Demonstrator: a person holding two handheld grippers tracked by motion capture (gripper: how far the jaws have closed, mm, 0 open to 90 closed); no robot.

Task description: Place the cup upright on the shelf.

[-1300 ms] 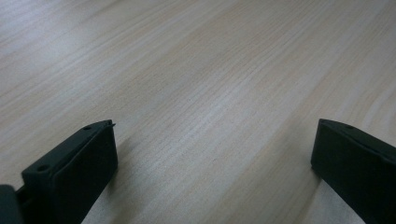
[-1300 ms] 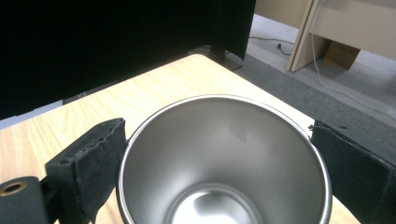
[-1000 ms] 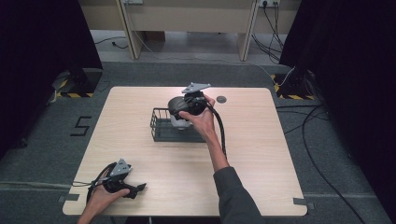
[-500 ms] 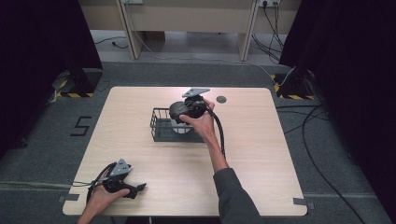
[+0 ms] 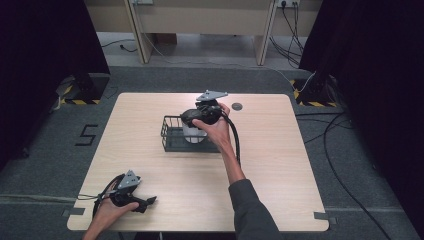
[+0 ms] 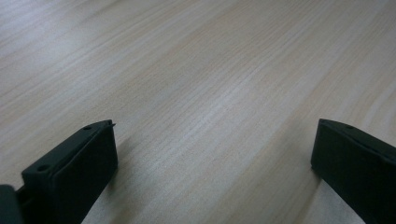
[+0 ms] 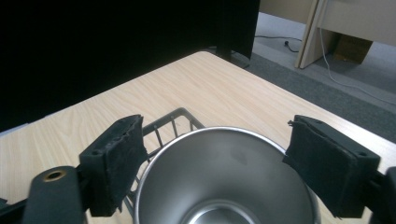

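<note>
Hovering my right gripper (image 7: 219, 163) over the steel cup (image 7: 224, 177), which stands upright inside the black wire basket (image 5: 175, 135) mid-desk (image 5: 150, 175); fingers (image 7: 116, 158) spread wide on either side of the rim, not touching. My left gripper (image 6: 210, 172) sits low at the near-left desk corner, fingers spread, nothing between them.

We hold a black gripper in each hand. The left gripper (image 5: 142, 202) and the right gripper (image 5: 192, 118) each carry a grey three-cornered plate on top, and a black cable trails from each one. The jaws are black blocks; on the left gripper (image 6: 212, 154) they are smooth with small screw holes, on the right gripper (image 7: 233, 158) they have rough, worn pads. Our right arm wears a dark grey sleeve (image 5: 250, 210).
</note>
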